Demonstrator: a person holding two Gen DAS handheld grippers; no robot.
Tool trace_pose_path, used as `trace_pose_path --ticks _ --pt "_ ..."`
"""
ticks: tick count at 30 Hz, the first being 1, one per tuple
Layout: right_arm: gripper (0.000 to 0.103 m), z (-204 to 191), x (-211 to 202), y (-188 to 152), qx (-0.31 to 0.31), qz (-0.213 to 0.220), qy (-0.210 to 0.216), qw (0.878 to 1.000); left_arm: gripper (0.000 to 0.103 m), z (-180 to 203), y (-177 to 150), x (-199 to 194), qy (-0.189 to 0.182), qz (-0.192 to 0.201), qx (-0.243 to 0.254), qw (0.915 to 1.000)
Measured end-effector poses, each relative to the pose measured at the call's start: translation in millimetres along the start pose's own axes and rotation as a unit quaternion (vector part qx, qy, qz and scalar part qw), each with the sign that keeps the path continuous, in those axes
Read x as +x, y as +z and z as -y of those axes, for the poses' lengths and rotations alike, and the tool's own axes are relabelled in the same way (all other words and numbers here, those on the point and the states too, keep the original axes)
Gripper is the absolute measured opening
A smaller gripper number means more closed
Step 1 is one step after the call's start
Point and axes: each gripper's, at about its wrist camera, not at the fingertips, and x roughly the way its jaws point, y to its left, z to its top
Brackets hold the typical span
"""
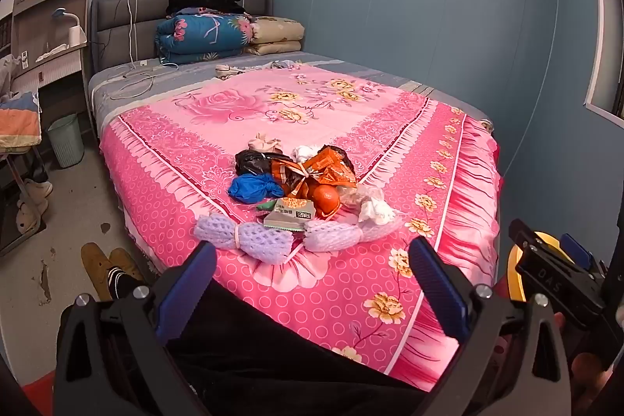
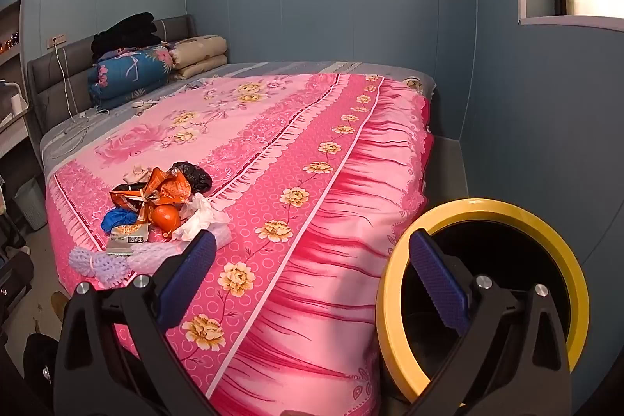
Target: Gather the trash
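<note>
**Both grippers open, trash pile on the bed**

1. Left gripper (image 1: 312, 283): black frame with blue ribbed pads. The fingers are spread to full width and nothing lies between them. The gripper points downward toward the near end of the bed.

2. Right gripper (image 2: 312, 279): same build. The fingers are spread wide and hold nothing. Its right finger stands in front of the round black trash bin with a yellow rim (image 2: 507, 213), which sits on the floor just beside the near corner of the bed.

3. Bed cover: a pink floral bedspread (image 1: 351, 299) with a fringed border lies over the mattress.

4. Trash pile, on the near part of the bedspread, ahead of the left gripper:
   - two lavender foam net sleeves (image 1: 249, 238), nearest the edge;
   - a flat printed packet (image 1: 290, 215), just behind them;
   - an orange fruit (image 1: 325, 199), touching crumpled white tissue (image 1: 374, 207);
   - a knotted blue plastic bag (image 1: 253, 188);
   - a crumpled orange foil wrapper (image 1: 323, 166);
   - a black plastic bag (image 1: 253, 160).

5. Far end: a folded blue floral quilt (image 1: 202, 38) and beige pillows (image 1: 277, 36) rest against the grey padded headboard (image 1: 117, 26). A pale green ribbed wastebasket (image 1: 66, 139) stands on the floor left of the bed.
</note>
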Motion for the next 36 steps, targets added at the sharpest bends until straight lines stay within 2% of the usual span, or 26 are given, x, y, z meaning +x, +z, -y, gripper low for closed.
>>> trace_pose_path --ticks 36 --pt "0.095 -1.7 -1.5 -0.7 0.0 -0.004 0.002 1.0 0.095 0.4 -0.2 0.4 0.003 -0.001 0.003 1.0"
